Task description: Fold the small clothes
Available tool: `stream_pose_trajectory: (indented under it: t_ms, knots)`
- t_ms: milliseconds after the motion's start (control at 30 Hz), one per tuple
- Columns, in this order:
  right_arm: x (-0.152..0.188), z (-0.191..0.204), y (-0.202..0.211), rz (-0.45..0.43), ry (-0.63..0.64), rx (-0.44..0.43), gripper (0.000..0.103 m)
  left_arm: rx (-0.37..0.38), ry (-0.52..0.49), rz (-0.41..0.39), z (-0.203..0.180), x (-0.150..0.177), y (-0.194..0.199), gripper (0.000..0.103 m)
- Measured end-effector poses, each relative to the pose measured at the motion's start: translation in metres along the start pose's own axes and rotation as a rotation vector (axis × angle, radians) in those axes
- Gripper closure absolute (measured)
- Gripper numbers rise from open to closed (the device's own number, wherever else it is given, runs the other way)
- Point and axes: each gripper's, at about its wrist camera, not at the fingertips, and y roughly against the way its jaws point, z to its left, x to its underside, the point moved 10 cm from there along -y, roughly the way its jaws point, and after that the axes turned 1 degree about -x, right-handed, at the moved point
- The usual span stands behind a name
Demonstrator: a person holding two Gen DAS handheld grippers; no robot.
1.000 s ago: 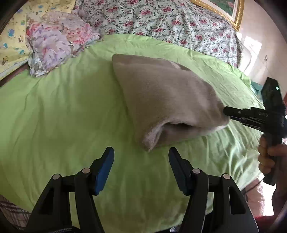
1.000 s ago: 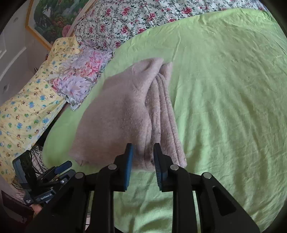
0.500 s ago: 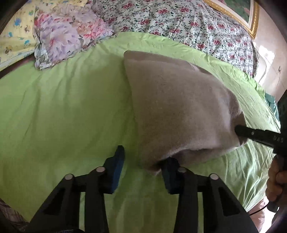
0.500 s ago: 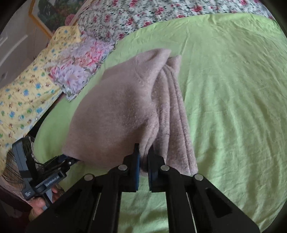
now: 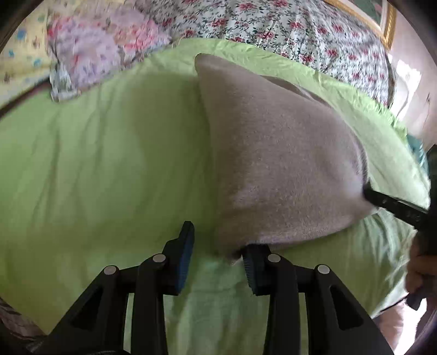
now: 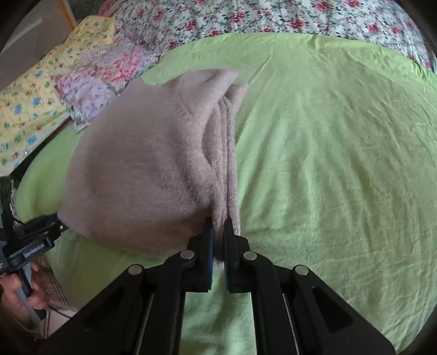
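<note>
on green sheet (image 6: 327, 163): right claw (image 6: 218, 232) grips beige garment (image 6: 142, 163); left claw (image 5: 215, 254) agape, just narrowed.

The right hand-held gripper (image 6: 218, 237) has closed from a gap onto the sweater's (image 6: 153, 169) near edge. The left hand-held gripper (image 5: 217, 252) narrowed and moved in to the sweater's corner, now lifted off the bed.

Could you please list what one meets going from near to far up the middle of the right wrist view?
Right tool clamped on the garment's edge → folded taupe garment → green sheet → floral bedding.
</note>
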Motion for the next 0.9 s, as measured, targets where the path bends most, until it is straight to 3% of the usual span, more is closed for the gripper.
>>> stream_pose_trajectory:
  t_ms: [67,167,300,433,533,600,667,767,900]
  knots:
    - [-0.003,-0.001,0.004,0.001,0.003,0.018,0.097,0.002,-0.012,0.003,0.003,0.002,0.001,0.061]
    - [-0.001,-0.001,0.005,0.002,-0.004,0.021,0.096,0.024,-0.034,0.002,0.0,0.006,0.007,0.061]
    - [-0.001,-0.003,0.008,0.006,-0.08,-0.022,0.09,0.136,-0.055,0.012,-0.01,0.015,0.027,0.065]
    - [-0.002,-0.008,0.025,-0.002,-0.129,-0.054,0.087,0.221,-0.095,-0.033,-0.02,0.012,0.06,0.063]
    - [-0.016,0.0,0.052,-0.079,-0.14,-0.073,0.087,0.268,-0.094,-0.08,-0.031,-0.008,0.078,0.063]
    - [-0.031,0.021,0.066,-0.139,-0.12,-0.143,0.087,0.331,-0.076,-0.106,-0.042,-0.023,0.084,0.063]
    - [-0.045,0.042,0.07,-0.174,-0.107,-0.223,0.087,0.405,-0.058,-0.115,-0.056,-0.036,0.082,0.063]
    - [-0.053,0.059,0.052,-0.161,-0.084,-0.247,0.087,0.468,-0.058,-0.097,-0.073,-0.042,0.065,0.063]
    - [-0.031,0.046,0.008,-0.046,-0.097,-0.182,0.087,0.435,-0.015,0.025,-0.069,-0.024,0.018,0.067]
